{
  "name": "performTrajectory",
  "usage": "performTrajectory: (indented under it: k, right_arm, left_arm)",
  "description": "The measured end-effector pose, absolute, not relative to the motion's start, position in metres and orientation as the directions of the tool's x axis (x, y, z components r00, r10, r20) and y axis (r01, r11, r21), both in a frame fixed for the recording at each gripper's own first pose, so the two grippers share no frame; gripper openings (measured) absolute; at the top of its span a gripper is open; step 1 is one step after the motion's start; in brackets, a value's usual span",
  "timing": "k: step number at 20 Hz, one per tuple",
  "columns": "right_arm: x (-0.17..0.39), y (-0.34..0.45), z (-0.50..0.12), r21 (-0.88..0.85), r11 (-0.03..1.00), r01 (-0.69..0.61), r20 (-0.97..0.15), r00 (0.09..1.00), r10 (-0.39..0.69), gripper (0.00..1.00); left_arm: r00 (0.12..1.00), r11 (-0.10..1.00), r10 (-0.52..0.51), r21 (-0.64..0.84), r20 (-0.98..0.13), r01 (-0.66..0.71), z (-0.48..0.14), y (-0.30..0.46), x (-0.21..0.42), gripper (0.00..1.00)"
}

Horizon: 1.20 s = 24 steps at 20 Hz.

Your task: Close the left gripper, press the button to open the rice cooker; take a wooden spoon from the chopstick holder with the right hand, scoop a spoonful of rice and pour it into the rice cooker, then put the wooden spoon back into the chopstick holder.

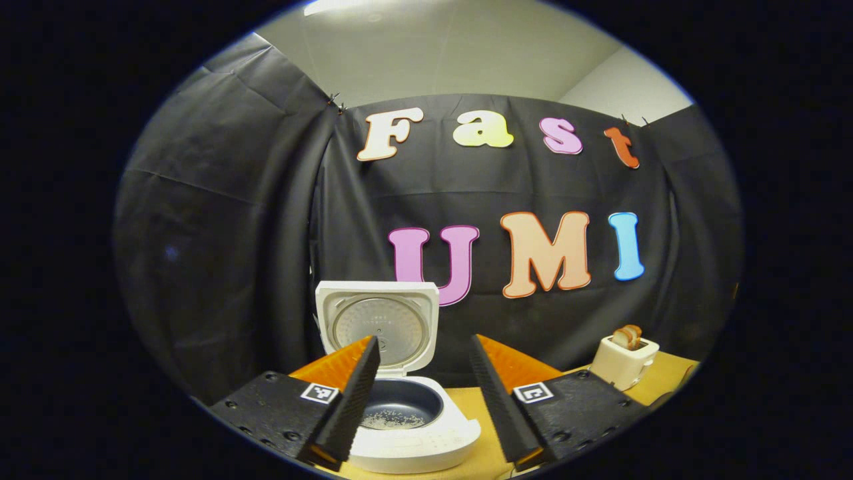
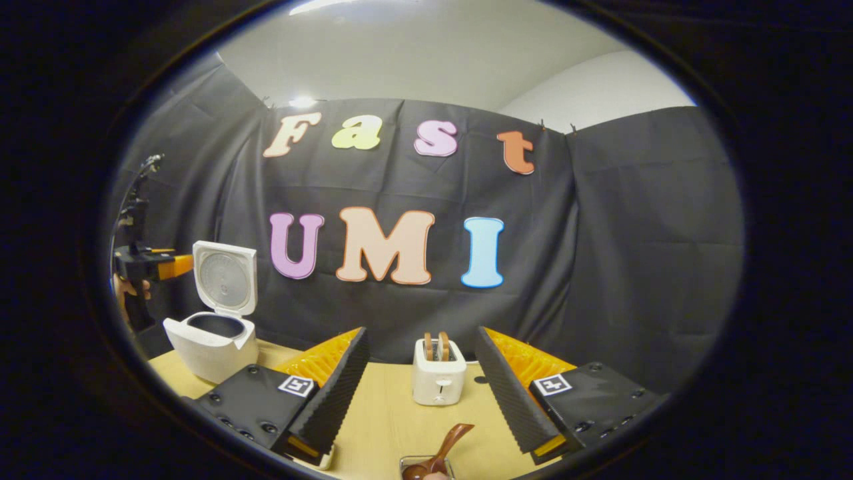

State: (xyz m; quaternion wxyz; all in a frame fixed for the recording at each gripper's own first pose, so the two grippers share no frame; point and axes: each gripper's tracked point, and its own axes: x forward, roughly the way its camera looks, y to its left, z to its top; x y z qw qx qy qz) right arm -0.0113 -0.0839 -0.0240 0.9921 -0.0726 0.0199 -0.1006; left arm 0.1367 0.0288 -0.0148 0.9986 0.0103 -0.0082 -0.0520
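The white rice cooker [image 1: 426, 443] stands open with its lid [image 1: 376, 323] upright. A thin layer of rice grains lies in its dark inner pot [image 1: 400, 408]. My left gripper [image 1: 424, 341] hovers open just in front of and above the pot, holding nothing. In the right gripper view the cooker [image 2: 212, 348] is at the far left, and the left gripper [image 2: 156, 265] hangs beside its lid in a hand. The brown wooden spoon [image 2: 448, 441] leans in the metal chopstick holder [image 2: 408, 461] at the bottom edge. My right gripper [image 2: 421, 333] is open above and behind the spoon, apart from it.
A white toaster [image 2: 438, 375] with two bread slices stands mid-table beyond the spoon; it is the toaster [image 1: 624, 360] at the right in the left gripper view. A white object's edge [image 2: 324, 460] peeks out under the right gripper's left finger. The wooden tabletop [image 2: 386, 413] stretches between them.
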Motion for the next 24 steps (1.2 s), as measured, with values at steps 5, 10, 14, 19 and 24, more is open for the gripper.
performTrajectory:
  k: [5,10,14,19,24]
  right_arm:
    - [-0.001,-0.107,-0.047,-0.116,0.973,0.200,-0.084,0.974,-0.210,1.00]
    - [0.014,-0.131,-0.081,-0.098,0.975,0.201,-0.161,0.963,-0.214,1.00]
    - [0.025,-0.147,-0.131,-0.101,0.973,0.205,-0.272,0.936,-0.226,1.00]
    - [0.032,-0.163,-0.189,-0.080,0.973,0.217,-0.392,0.890,-0.231,1.00]
    - [0.030,-0.179,-0.242,-0.055,0.969,0.240,-0.522,0.821,-0.233,1.00]
  left_arm:
    - [0.995,0.996,-0.091,-0.005,0.042,0.092,0.006,0.020,0.099,0.98]
    - [0.996,0.997,-0.076,0.011,0.051,0.076,0.011,0.014,0.066,0.96]
    - [0.996,0.997,-0.079,-0.013,0.032,0.079,0.011,0.002,0.045,0.96]
    - [0.997,0.997,-0.077,0.027,0.006,0.077,0.007,-0.007,0.033,0.96]
    - [0.998,0.997,-0.070,0.030,-0.005,0.070,0.009,-0.012,0.026,0.96]
